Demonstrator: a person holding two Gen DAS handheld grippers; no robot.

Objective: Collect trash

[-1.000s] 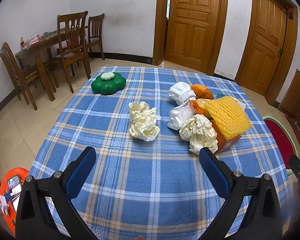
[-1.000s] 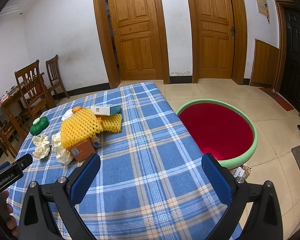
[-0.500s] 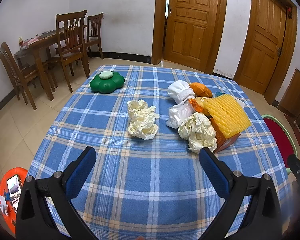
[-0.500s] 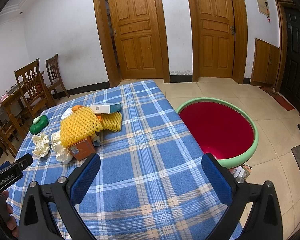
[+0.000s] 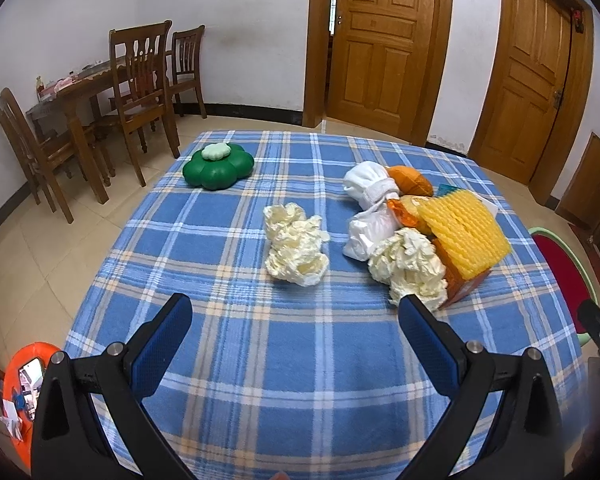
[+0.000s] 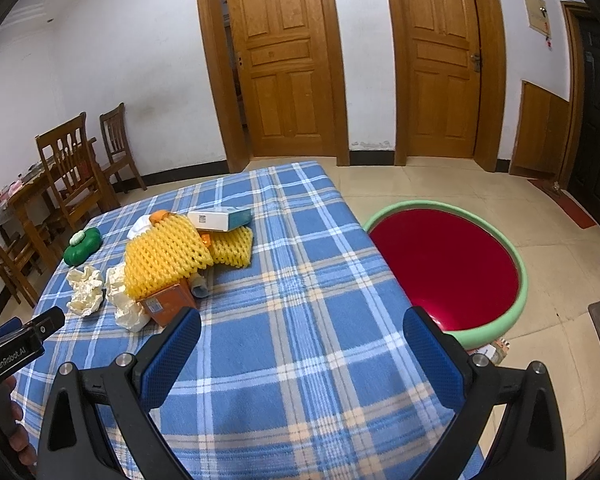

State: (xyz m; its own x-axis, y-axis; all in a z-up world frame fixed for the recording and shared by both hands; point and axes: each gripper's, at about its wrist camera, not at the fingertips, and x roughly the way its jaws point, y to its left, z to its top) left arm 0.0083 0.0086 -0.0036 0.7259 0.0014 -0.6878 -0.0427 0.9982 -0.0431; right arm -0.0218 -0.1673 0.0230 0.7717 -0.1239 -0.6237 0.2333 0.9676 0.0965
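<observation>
Currently, both hand-held grippers hover over the near edge of a table covered in a blue plaid cloth (image 5: pixel 300 380), and neither holds anything. The left gripper (image 5: pixel 296 320) has its blue pads spread wide apart, pointing toward a crumpled cream paper wad (image 5: pixel 296 250) near the middle of the table. The right gripper (image 6: pixel 300 332) is likewise released, jaws wide.

Trash lies gathered on the right side of the cloth in the left wrist view: a second paper wad (image 5: pixel 410 270), touching an orange box (image 5: pixel 466 284) draped with yellow foam fruit netting (image 5: pixel 464 226), a knotted white bag (image 5: pixel 370 232) and an orange wrapper (image 5: pixel 414 180) beyond it. A small white and teal carton (image 6: pixel 220 219) rests at the far end of the pile. A green flower-shaped container (image 5: pixel 218 168) sits apart at the far left; whether it counts as trash is unclear.

On the floor just right of the table stands a wide red basin with a green rim (image 6: pixel 522 276), likely placed there to receive the trash. Collection appears not yet begun.
</observation>
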